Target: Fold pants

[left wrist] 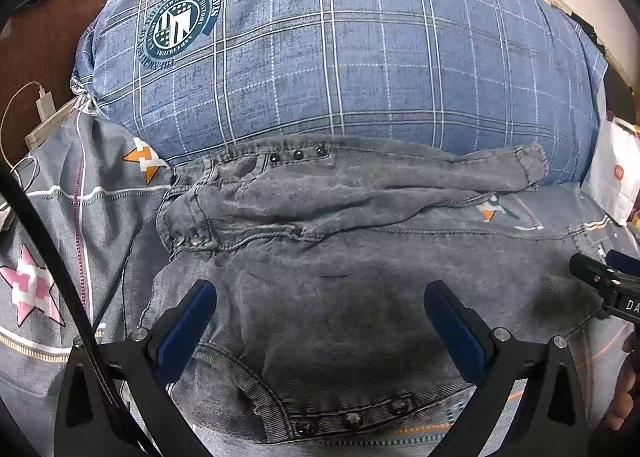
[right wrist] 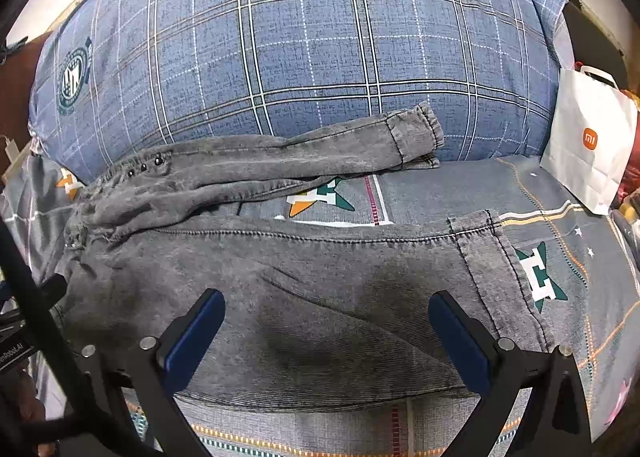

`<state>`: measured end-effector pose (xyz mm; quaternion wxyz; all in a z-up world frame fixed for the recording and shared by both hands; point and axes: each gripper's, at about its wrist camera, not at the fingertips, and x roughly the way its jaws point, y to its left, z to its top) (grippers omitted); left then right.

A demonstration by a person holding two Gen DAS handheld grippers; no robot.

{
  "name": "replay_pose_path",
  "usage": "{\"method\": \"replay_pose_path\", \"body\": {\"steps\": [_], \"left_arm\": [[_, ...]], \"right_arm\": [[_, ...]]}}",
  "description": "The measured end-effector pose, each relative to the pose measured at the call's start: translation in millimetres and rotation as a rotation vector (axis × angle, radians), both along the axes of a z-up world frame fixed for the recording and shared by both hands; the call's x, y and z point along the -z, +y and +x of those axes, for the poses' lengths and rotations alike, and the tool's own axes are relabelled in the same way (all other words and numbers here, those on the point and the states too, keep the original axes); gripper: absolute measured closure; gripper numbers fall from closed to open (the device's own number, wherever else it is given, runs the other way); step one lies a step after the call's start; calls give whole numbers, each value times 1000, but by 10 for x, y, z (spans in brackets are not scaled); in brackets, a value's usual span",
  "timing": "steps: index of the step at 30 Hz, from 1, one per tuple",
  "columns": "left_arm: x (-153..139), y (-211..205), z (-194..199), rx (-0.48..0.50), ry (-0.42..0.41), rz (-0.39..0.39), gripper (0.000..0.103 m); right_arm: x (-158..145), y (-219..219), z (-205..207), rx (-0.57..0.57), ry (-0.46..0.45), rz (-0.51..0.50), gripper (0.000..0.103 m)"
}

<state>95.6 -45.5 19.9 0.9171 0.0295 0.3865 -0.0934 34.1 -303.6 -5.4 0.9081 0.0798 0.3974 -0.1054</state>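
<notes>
Grey washed denim pants point(left wrist: 320, 257) lie spread on a bed, waist end to the left, legs running right. The near leg point(right wrist: 312, 289) lies flat and ends at a cuff point(right wrist: 492, 269). The far leg point(right wrist: 304, 161) rests against a big pillow, its elastic cuff point(right wrist: 420, 133) raised on it. Three snap studs point(left wrist: 352, 419) sit on the near waistband edge. My left gripper point(left wrist: 320, 321) hovers open over the seat area, nothing between its blue pads point(left wrist: 188, 329). My right gripper point(right wrist: 326, 333) is open above the near leg. The right gripper's tip point(left wrist: 600, 285) shows at the left view's right edge.
A large blue plaid pillow point(left wrist: 340, 49) fills the back. The grey bedsheet point(right wrist: 560, 225) has star prints. A white paper bag point(right wrist: 592, 145) stands at the right. A phone with a white cable point(left wrist: 44, 113) lies at the left by a brown surface point(left wrist: 36, 49).
</notes>
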Motion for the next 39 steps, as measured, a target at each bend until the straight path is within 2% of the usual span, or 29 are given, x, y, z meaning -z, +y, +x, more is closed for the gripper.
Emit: {"method": "replay_pose_path", "body": {"steps": [5,11,14,18,20,22,26,32,36,39], "left_arm": [[-258,-22,123,-4,-28,-15,0],[-440,-151,493,-31,-29,-41,0],[-402,-215,668,-34,-22,-57,0],[-189,-243,758,-50,-38,-46,0],[-48,-266,823,-68,-7,-22,0],[24,-269,892,-58,33,-32,0],[35,-263,905,-59,29,-47,0],[75,-284,926,-52,43,-50,0],[67,-297,899,-49,37,-48,0],[66,-299,895,-44,32,-48,0]], "right_arm": [[-153,-122,81,-3,5,54,0],[-335,-386,355,-9,13,117,0],[-383,-559,549,-9,3,171,0],[-408,-795,919,8,0,219,3],[-389,-927,1181,38,12,225,5],[-344,-1092,1475,81,26,264,6],[-149,-1373,1993,189,82,323,25],[191,-1452,2421,253,209,356,26],[267,-1556,2520,303,221,371,28],[335,-1672,2562,330,226,465,28]]}}
